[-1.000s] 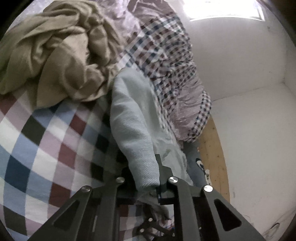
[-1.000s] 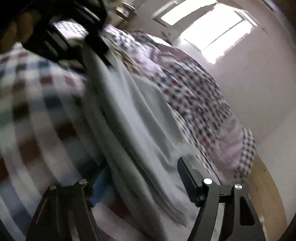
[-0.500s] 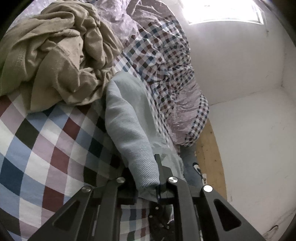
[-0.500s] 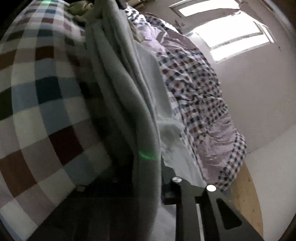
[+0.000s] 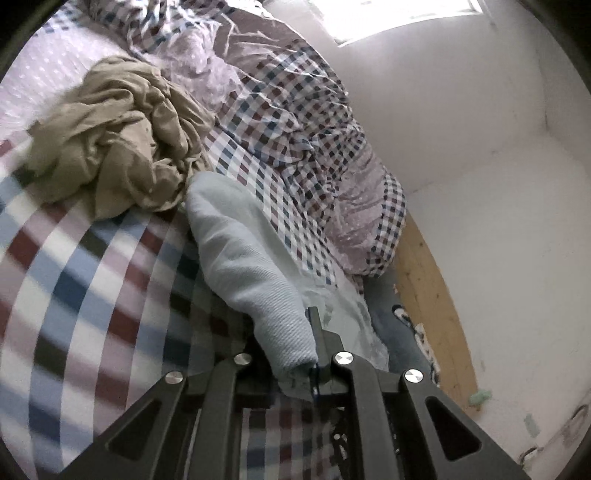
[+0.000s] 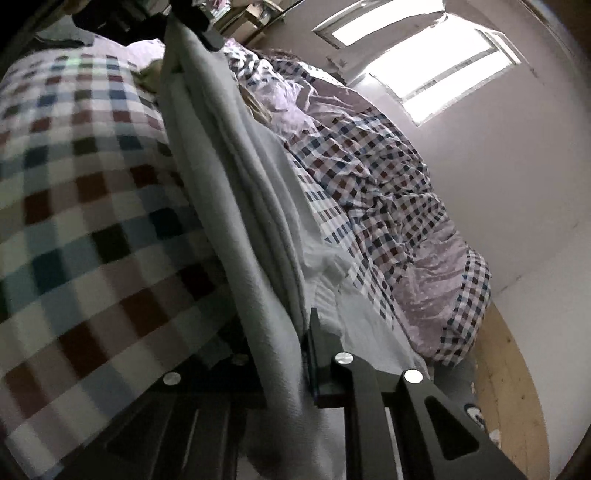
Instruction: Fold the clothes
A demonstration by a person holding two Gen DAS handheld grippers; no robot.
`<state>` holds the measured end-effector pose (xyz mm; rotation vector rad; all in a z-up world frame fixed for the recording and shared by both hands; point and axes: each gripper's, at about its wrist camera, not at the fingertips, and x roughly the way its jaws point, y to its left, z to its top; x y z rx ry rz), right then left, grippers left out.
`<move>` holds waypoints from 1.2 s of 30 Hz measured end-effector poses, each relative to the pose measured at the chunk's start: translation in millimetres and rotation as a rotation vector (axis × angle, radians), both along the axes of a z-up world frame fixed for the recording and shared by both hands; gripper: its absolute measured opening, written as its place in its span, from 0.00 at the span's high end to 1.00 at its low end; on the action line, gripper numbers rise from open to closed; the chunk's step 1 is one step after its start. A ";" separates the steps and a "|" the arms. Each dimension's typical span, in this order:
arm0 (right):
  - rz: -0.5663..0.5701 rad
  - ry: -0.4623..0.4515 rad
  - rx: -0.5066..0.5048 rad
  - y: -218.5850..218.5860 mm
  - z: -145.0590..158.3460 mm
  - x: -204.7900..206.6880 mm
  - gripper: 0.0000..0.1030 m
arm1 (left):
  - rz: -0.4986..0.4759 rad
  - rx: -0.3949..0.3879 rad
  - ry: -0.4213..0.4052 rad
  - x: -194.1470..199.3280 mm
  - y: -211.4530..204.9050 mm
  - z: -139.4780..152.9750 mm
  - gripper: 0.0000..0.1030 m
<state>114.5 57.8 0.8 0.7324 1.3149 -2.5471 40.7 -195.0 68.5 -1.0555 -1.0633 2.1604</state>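
Note:
A pale blue knitted garment (image 5: 243,251) hangs over the checked bed cover (image 5: 85,280). My left gripper (image 5: 291,354) is shut on one end of it, low in the left wrist view. In the right wrist view the same pale blue garment (image 6: 236,177) stretches as a taut band from my right gripper (image 6: 295,347), which is shut on its near end, up to the left gripper (image 6: 177,26) at the top left. More of the garment sags onto the bed at the right.
A crumpled beige garment (image 5: 118,136) lies on the bed beyond the blue one. A bunched checked and lilac duvet (image 5: 306,122) runs along the bed's far side by the white wall. A wooden floor strip (image 5: 428,295) shows at the right.
My right gripper closed on the pale blue garment after standing open a second ago. Both grippers lifted and drew apart, pulling the garment taut; the left view rose away from the beige heap.

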 end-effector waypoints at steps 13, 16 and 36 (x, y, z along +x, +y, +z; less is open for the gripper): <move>0.167 -0.005 -0.025 -44.2 20.4 108.7 0.90 | 0.117 -0.019 0.045 112.3 -55.1 24.9 0.89; 0.173 -0.009 -0.068 -52.0 25.5 123.1 0.90 | 0.094 -0.057 0.025 117.9 -62.4 31.5 0.89; 0.236 -0.068 -0.113 -57.9 -1.8 157.7 0.55 | 0.029 -0.103 -0.249 133.9 -71.1 -52.3 0.39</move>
